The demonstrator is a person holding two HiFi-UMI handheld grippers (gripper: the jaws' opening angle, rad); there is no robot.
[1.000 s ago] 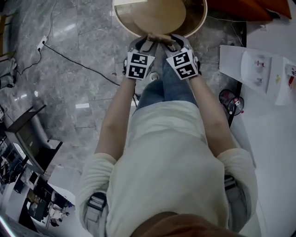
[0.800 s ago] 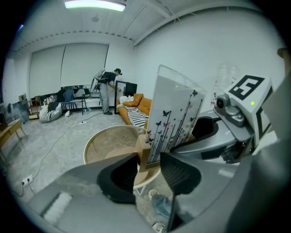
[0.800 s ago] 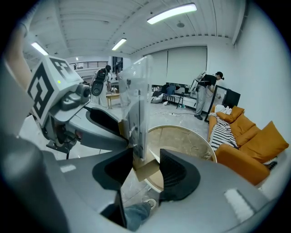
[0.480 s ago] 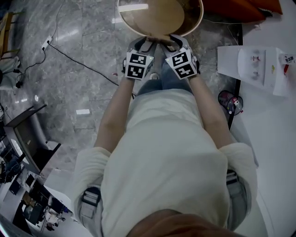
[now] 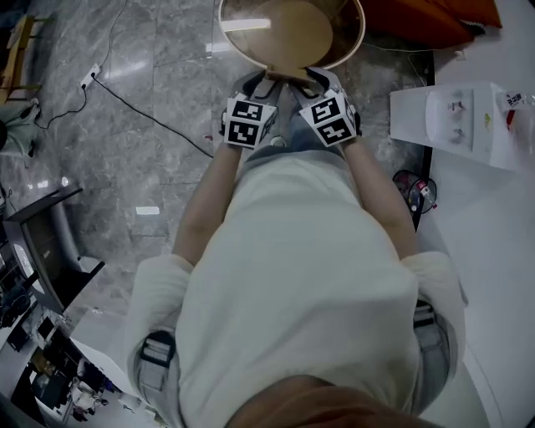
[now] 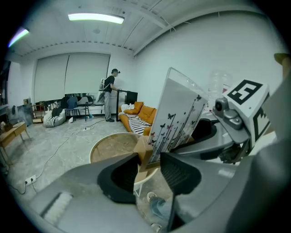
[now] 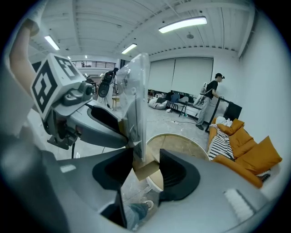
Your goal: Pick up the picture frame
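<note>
The picture frame [image 6: 177, 111] is a clear panel printed with butterflies and stems on a pale wooden foot [image 6: 144, 152]. It hangs in the air above the round wooden table [image 5: 349, 48], held from both ends. My left gripper [image 6: 148, 166] is shut on the foot at one end. My right gripper [image 7: 145, 169] is shut on the other end, where the picture frame [image 7: 137, 98] shows edge-on. In the head view the left gripper [image 5: 269, 82] and right gripper [image 5: 313, 79] sit close together with the frame's wooden edge [image 5: 291, 73] between them.
A white water dispenser [image 5: 456, 117] stands at the right and an orange sofa [image 5: 435, 17] at the far right. A cable [image 5: 142, 109] runs over the marble floor. Desks [image 5: 42, 251] crowd the lower left. A person [image 6: 110, 93] stands far off.
Both grippers have risen together with the frame held between them. The round table now lies farther below and ahead of the jaws.
</note>
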